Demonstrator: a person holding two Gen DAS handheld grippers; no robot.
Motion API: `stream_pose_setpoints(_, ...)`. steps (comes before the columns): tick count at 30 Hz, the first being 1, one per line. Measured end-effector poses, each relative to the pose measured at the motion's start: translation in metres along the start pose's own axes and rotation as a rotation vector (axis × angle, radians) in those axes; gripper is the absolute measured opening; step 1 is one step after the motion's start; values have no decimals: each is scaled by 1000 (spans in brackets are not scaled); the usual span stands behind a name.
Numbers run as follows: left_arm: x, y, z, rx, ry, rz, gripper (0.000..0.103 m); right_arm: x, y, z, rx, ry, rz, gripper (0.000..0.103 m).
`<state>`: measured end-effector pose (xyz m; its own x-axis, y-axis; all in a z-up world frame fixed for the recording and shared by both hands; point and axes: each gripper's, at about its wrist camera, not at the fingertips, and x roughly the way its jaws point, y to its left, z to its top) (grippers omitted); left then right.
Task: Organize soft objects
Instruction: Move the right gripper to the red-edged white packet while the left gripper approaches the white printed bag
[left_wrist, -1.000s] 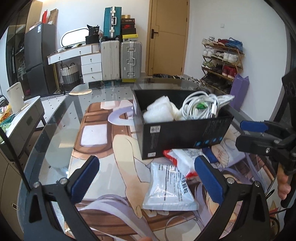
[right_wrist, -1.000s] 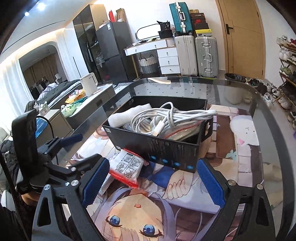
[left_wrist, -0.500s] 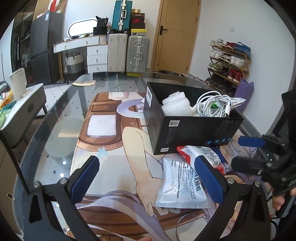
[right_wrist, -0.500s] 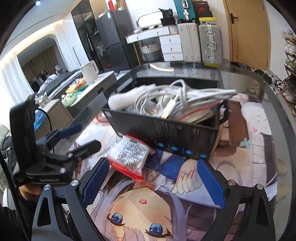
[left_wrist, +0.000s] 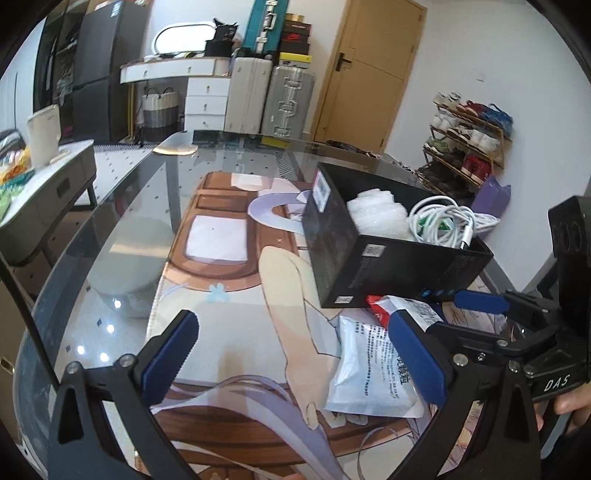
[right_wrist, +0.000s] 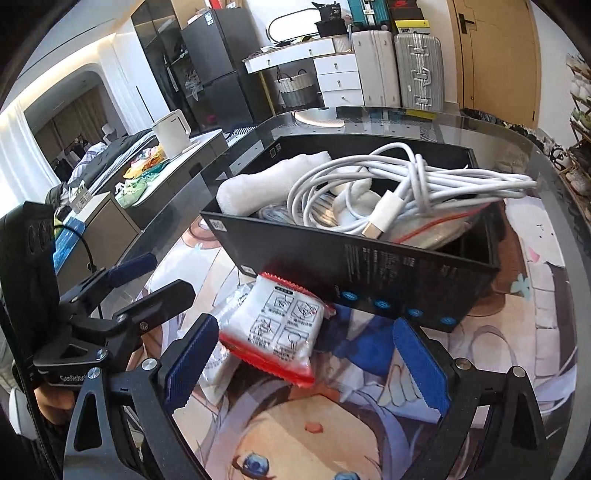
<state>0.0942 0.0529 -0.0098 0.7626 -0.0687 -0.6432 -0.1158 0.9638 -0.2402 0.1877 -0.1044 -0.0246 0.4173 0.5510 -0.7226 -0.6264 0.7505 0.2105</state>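
both grippers, left gripper (left_wrist: 295, 356) and right gripper (right_wrist: 304, 363), jaws apart, empty; red-edged packet (right_wrist: 279, 330) lies against the black box (right_wrist: 369, 266).

Black open-topped cardboard box (right_wrist: 369, 266) on the printed desk mat (left_wrist: 229, 280) covering the glass surface (left_wrist: 122, 229). In the box — a rolled white towel (right_wrist: 269, 181) at its left end, a coiled white charging cable (right_wrist: 399, 184) to the right, lying over a clear zip bag (right_wrist: 436, 230). Before the box, touching its near wall — a red-edged white sachet (right_wrist: 277, 328), resting partly on a flat white printed packet (left_wrist: 369, 369) to its left.
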Motion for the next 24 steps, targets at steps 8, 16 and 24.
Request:
stream_pose_setpoints(8, 3, 7, 0, -51, 9, -33, 103, 13, 0, 3, 6, 15, -14, 97)
stream_pose_setpoints(16, 5, 1, -3, -18, 26, -36, 103, 10, -14, -6, -11, 29, -130, 97)
stream_pose_setpoints(24, 7, -15, -8, 65, 52, -47, 103, 4, -36, -18, 0, 35, -165, 97)
